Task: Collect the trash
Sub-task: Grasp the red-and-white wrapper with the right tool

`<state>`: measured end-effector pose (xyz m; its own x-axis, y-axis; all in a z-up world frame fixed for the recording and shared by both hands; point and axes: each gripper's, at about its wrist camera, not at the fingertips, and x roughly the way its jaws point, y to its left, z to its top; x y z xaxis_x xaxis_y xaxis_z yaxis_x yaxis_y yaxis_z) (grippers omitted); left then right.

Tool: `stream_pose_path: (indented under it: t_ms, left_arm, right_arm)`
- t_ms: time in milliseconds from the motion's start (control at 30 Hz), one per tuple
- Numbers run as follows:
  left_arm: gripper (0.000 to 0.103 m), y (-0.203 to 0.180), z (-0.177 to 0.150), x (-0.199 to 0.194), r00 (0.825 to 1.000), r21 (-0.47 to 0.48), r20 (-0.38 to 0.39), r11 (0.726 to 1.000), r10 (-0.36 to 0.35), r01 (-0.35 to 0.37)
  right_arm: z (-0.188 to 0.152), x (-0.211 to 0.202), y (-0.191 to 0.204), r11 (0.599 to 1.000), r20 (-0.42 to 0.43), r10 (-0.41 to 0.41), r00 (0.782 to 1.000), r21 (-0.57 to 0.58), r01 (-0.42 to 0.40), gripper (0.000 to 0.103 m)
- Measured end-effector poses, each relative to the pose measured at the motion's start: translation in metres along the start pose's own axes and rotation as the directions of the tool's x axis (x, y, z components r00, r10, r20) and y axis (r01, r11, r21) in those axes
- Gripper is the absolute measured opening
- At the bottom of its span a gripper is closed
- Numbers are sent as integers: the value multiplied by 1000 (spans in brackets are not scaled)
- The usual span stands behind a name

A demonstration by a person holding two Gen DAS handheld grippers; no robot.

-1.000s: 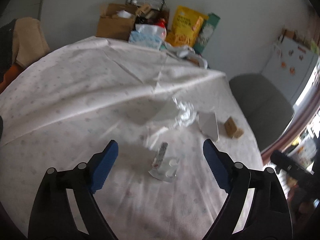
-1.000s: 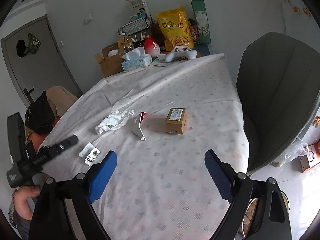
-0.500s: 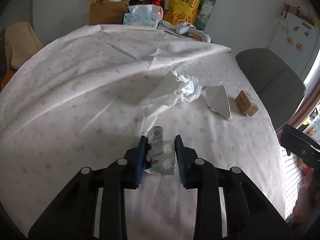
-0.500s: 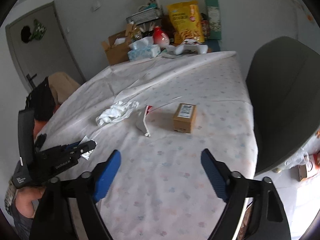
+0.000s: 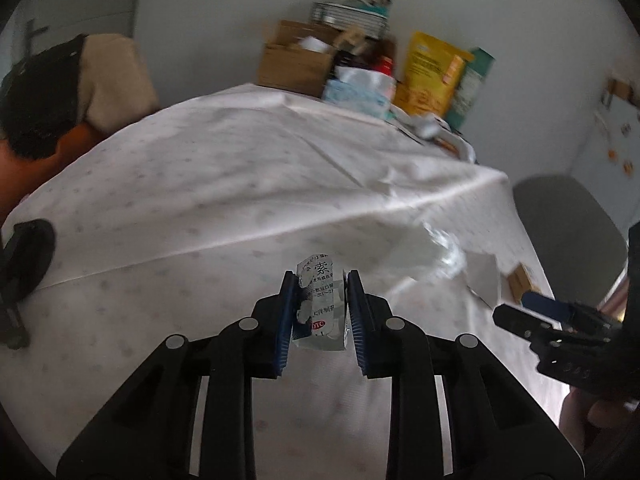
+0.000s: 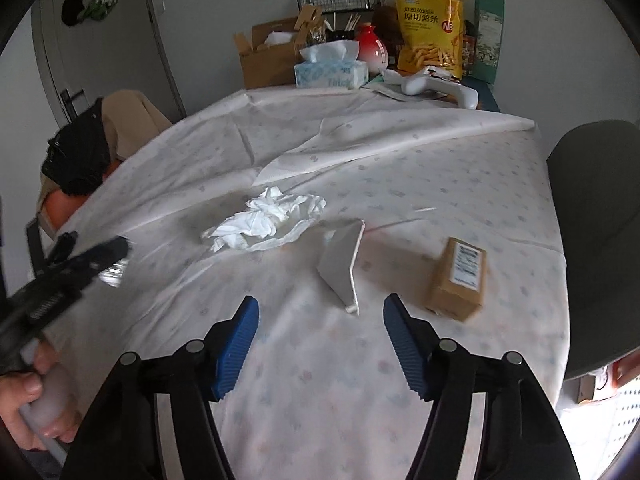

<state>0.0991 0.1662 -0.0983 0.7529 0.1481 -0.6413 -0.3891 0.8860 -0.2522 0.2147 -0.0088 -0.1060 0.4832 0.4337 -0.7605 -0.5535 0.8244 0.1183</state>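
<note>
My left gripper (image 5: 320, 280) is shut on a silver pill blister pack (image 5: 320, 308) with printed text and holds it lifted above the white tablecloth (image 5: 220, 200). My right gripper (image 6: 318, 312) is open and empty, low over the table just in front of a folded grey-white card wrapper (image 6: 342, 264). A crumpled white tissue (image 6: 268, 222) lies left of the wrapper. A small brown cardboard box (image 6: 458, 280) sits to the right. The left gripper also shows at the left edge of the right wrist view (image 6: 114, 258).
At the table's far end stand a cardboard box (image 6: 268, 54), a tissue box (image 6: 332, 70), a yellow snack bag (image 6: 430, 28), a red-white vase (image 6: 372, 50) and a white controller (image 6: 436, 86). A grey chair (image 6: 596, 240) is at right; a chair with clothes (image 6: 88, 144) at left.
The left gripper closed on the blister pack and lifted it off the table. The right gripper moved forward toward the card wrapper and narrowed somewhat.
</note>
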Motion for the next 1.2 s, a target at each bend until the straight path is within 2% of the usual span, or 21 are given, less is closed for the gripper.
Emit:
stream_pose_path:
  t_ms: [267, 467, 567, 600, 633, 700, 900, 1200]
  left_arm:
    - [27, 23, 0, 6, 1000, -53, 4, 999, 6, -6]
    - [27, 24, -1, 9, 1000, -59, -7, 998, -5, 5]
    - [27, 23, -1, 9, 1000, -55, -6, 998, -4, 4]
    - [27, 23, -1, 8, 1000, -55, -6, 999, -5, 4]
    - [27, 22, -1, 8, 1000, -54, -5, 999, -4, 4]
    - [27, 20, -2, 7, 1000, -50, -3, 999, -6, 6]
    - [27, 7, -2, 0, 1000, -32, 10, 999, -29, 30]
    - [27, -25, -3, -15, 994, 8, 25, 994, -108, 108]
  right_arm:
    - [12, 31, 10, 999, -20, -47, 999, -2, 47, 63]
    - [18, 44, 8, 995, -14, -96, 995, -4, 96, 63]
    - [19, 50, 5, 995, -22, -98, 995, 4, 98, 45]
    - [19, 49, 5, 996, -19, -94, 995, 3, 94, 23]
    - [19, 48, 5, 997, -22, -82, 996, 5, 82, 9]
    - [19, 45, 6, 999, -34, -52, 998, 8, 52, 7]
    - [7, 21, 11, 1000, 2, -12, 1000, -7, 12, 6]
    - [-19, -36, 6, 999, 74, 42, 996, 10, -43, 6]
